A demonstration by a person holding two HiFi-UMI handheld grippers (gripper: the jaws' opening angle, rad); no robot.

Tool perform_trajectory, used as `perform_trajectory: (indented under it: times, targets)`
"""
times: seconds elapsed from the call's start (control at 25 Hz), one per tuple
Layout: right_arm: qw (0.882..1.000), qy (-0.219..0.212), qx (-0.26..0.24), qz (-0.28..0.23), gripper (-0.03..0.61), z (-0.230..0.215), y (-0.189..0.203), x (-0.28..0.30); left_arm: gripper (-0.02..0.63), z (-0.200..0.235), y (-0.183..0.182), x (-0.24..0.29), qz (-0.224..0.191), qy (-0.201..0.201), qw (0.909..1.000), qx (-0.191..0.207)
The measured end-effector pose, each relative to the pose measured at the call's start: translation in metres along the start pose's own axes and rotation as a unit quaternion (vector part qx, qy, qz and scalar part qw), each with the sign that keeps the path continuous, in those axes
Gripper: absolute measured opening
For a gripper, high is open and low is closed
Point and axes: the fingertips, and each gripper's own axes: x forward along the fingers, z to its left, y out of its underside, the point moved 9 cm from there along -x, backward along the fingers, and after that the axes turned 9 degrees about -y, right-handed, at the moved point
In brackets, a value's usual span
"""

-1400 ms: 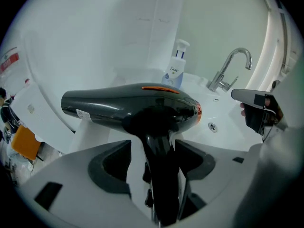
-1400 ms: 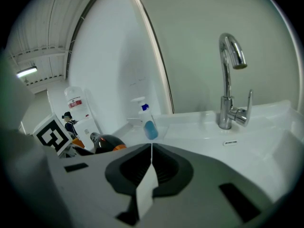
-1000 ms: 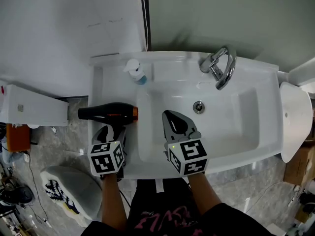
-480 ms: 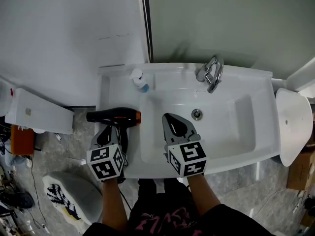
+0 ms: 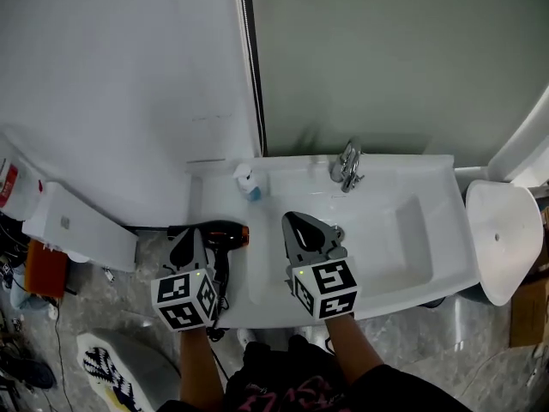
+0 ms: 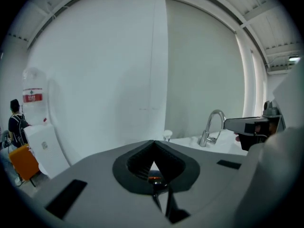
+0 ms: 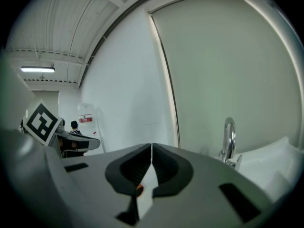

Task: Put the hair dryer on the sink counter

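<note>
Since the earlier frames the sink (image 5: 403,230) has grown smaller and sunk lower in the head view, with more wall showing above it. The dryer (image 5: 223,233) lies where it lay, and both grippers keep their places in the frame.

The dryer rests on its side on the counter (image 5: 202,202), the flat ledge left of the basin. Its orange-ringed nozzle (image 5: 244,235) points toward the basin, its handle points toward the person, and its cord trails over the front edge.

Left gripper (image 6: 153,142): the jaws are closed tip to tip with nothing between them. Its own view looks level at the wall, with the faucet to the right. In the head view this gripper overlaps the rear end of the dryer; whether it touches the dryer cannot be told.

Right gripper (image 7: 151,146): the jaws are pressed together, leaving only a thin slit, and they are empty. In the head view it hangs over the near left part of the basin, just right of the dryer.

The faucet (image 5: 347,166) stands at the back rim of the sink. The soap bottle (image 5: 248,181) stands at the back left corner, behind the dryer. A white box (image 5: 77,221) sits on the floor to the left, well apart from the sink.
</note>
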Motion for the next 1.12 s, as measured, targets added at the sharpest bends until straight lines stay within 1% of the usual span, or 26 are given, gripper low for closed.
perform_trajectory:
  times: [0.12, 0.28, 0.44, 0.6, 0.84, 0.96, 1.12]
  targets:
    - [1.000, 0.002, -0.016, -0.023, 0.021, 0.004, -0.021, -0.008, 0.009, -0.002, -0.027, -0.014, -0.043, 0.006, 0.9990, -0.001]
    - [0.998, 0.007, -0.039, -0.056, 0.021, 0.007, -0.048, -0.019, 0.009, -0.004, -0.060, -0.031, -0.101, 0.012, 0.9949, -0.002]
    - [0.995, 0.014, -0.058, -0.084, 0.021, 0.011, -0.072, -0.032, 0.009, -0.002, -0.088, -0.051, -0.151, 0.018, 0.9884, -0.002]
    - [0.991, 0.027, -0.073, -0.106, 0.021, 0.014, -0.090, -0.044, 0.009, -0.002, -0.108, -0.063, -0.194, 0.023, 0.9808, 0.004]
    - [0.987, 0.043, -0.087, -0.126, 0.021, 0.017, -0.106, -0.060, 0.009, -0.008, -0.128, -0.078, -0.234, 0.043, 0.9713, 0.007]
    - [0.986, 0.051, -0.094, -0.130, 0.021, 0.018, -0.109, -0.066, 0.009, -0.010, -0.132, -0.080, -0.241, 0.049, 0.9693, 0.008]
    - [0.985, 0.059, -0.096, -0.129, 0.021, 0.019, -0.107, -0.073, 0.009, -0.015, -0.130, -0.081, -0.238, 0.058, 0.9694, 0.011]
